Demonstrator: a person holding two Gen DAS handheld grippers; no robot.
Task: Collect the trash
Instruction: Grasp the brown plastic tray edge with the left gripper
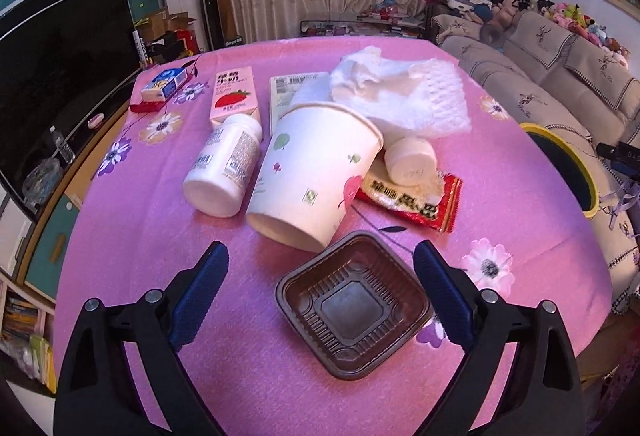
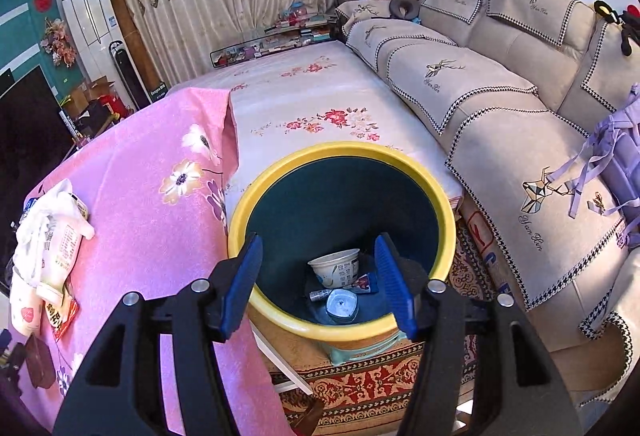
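Trash bin (image 2: 340,159), lower centre, holds discards; right gripper (image 2: 320,276) jaws part-open, empty above it. Left gripper (image 1: 320,276) jaws wide, empty, straddling brown tray (image 1: 354,306): lower, close next.

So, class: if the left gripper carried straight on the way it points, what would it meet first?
Most likely the brown plastic tray, lying between the open left gripper fingers; the paper cup lies beyond.

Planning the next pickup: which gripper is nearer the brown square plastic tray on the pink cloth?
Left. The left gripper hovers right over the brown square plastic tray, jaws open astride it. The right gripper is off the table's side, above the yellow-rimmed bin.
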